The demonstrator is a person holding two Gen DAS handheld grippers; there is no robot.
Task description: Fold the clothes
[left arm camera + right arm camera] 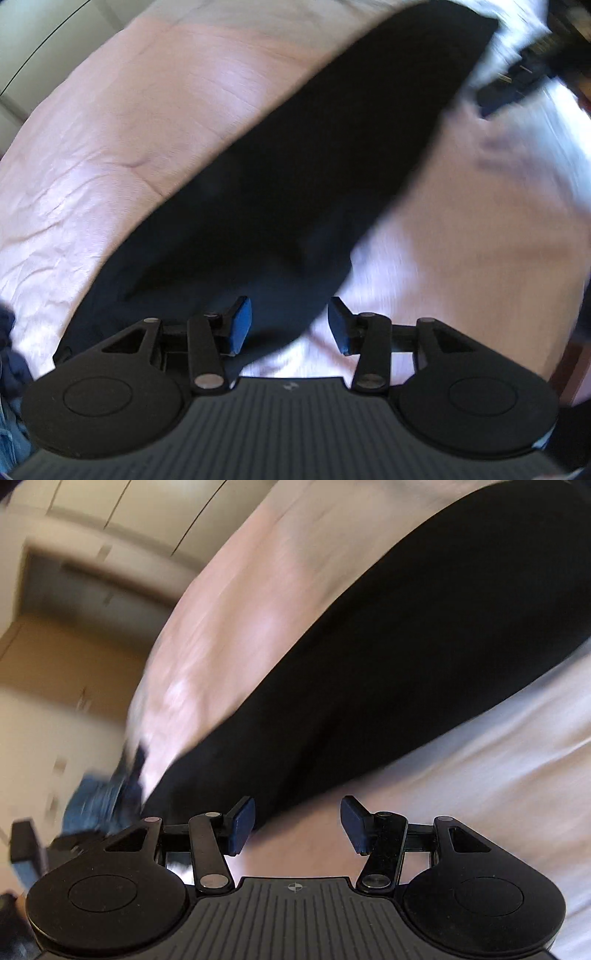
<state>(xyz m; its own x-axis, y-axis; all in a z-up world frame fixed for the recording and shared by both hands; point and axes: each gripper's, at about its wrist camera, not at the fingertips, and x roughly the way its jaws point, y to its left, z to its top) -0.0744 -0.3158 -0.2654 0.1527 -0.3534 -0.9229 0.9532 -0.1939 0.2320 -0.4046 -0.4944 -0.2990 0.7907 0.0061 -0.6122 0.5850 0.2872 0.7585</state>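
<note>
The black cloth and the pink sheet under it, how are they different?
The black cloth is very dark and looks smooth; the pink sheet is pale and creased. The black cloth is a long narrow strip, while the pink sheet spreads much wider on both sides of it. The cloth lies on top of the sheet. Both are soft fabric lying flat.

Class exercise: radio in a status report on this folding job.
Left gripper, right gripper: jaws open, empty. Black garment lies long on pink sheet. Nothing in the way.
</note>
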